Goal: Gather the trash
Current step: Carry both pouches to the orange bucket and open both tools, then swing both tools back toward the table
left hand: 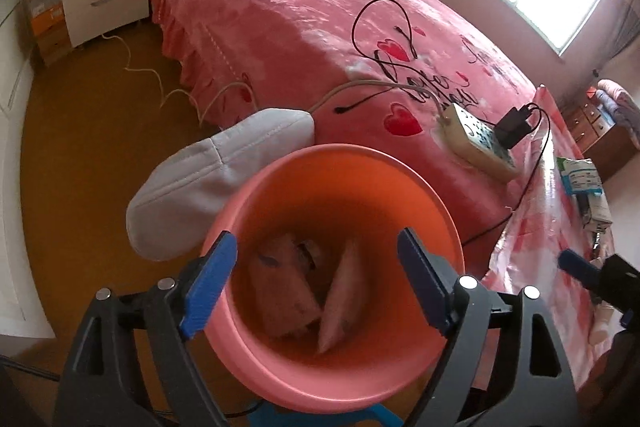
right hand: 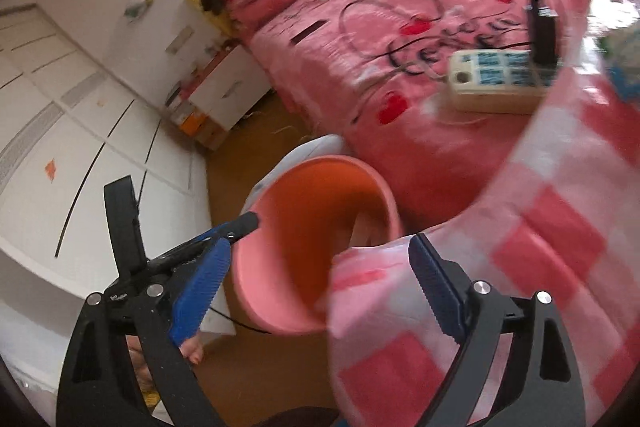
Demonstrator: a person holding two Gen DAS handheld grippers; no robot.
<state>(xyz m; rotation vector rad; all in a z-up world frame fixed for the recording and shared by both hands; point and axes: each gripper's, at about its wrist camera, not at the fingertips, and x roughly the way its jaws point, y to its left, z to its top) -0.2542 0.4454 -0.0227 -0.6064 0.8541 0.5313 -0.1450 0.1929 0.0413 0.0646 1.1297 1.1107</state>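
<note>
- Pink bin sits on floor by bed, right under L gripper; jaws spread, nothing pinched.
- Trash lies in bin bottom – only L view shows it.
- R gripper jaws spread, empty, over checked cloth.

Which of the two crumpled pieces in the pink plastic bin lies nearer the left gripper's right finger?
The pale, flat, pointed piece standing against the bin's right wall; the other is bulkier and lies left.
</note>
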